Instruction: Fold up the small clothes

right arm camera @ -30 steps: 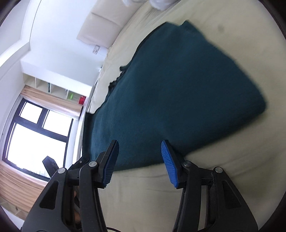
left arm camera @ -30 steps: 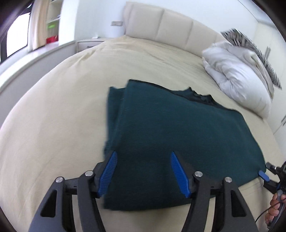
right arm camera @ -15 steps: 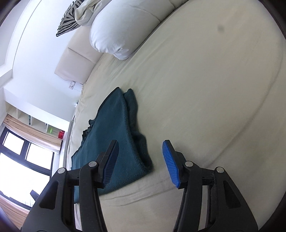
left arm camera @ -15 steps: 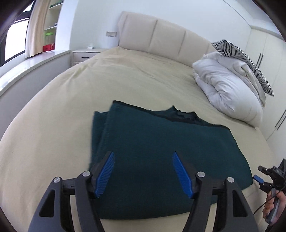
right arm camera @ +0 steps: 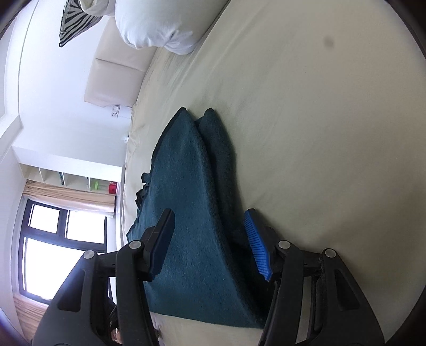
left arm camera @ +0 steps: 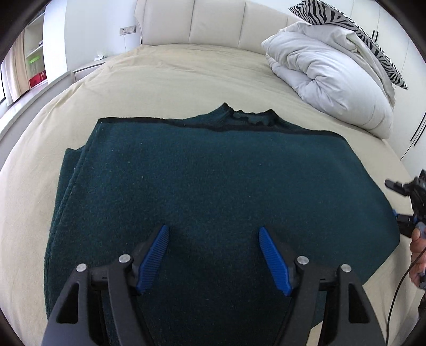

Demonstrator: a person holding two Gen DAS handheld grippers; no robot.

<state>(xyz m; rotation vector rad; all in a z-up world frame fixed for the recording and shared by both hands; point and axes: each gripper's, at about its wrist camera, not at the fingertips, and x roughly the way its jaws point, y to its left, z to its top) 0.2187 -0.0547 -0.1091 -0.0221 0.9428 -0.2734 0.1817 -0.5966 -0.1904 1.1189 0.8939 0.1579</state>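
A dark teal knitted garment lies folded flat on the cream bed, its neck opening at the far edge. My left gripper is open and empty, hovering over the garment's near middle. My right gripper is open and empty, turned on its side at the garment's right edge, its fingers on either side of the folded edge without pinching it. The right gripper also shows at the right of the left wrist view, held in a hand.
The cream bed sheet spreads around the garment. A white duvet and a zebra pillow are piled at the far right by the padded headboard. A window and shelves stand beyond the bed's left side.
My left gripper has moved forward over the garment and turned right. My right gripper has come back along the garment's right edge, so the cloth now lies between its fingers.
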